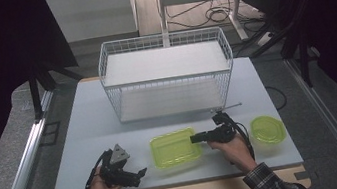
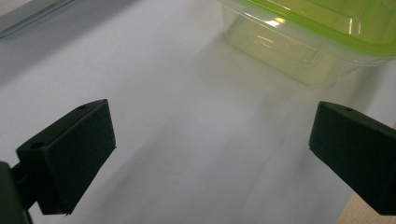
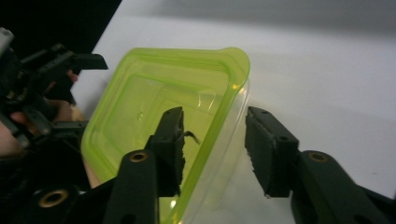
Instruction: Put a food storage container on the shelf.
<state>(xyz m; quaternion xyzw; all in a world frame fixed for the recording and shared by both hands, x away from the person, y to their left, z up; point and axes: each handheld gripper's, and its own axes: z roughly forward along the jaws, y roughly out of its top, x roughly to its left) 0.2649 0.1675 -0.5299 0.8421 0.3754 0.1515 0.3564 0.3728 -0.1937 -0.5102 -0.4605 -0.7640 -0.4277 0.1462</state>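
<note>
A clear rectangular container with a lime-green lid [image 1: 174, 146] sits on the table near the front edge. My right gripper [image 1: 196, 139] is at its right side, held by a hand in a plaid sleeve. In the right gripper view the container [image 3: 154, 102] has its rim between the jaws of the right gripper [image 3: 214, 114]: one pad lies over the lid, the other stands off the clear wall with a gap. My left gripper [image 1: 136, 167] rests to the container's left, open [image 2: 212, 135], with bare table between its pads and the container [image 2: 299, 42] ahead.
A white wire basket [image 1: 166, 78] with a white shelf board stands behind the container at mid table. A second, rounder green-lidded container [image 1: 267, 129] sits to the right of the right hand. The grey table top [image 1: 92, 136] ends close to both hands.
</note>
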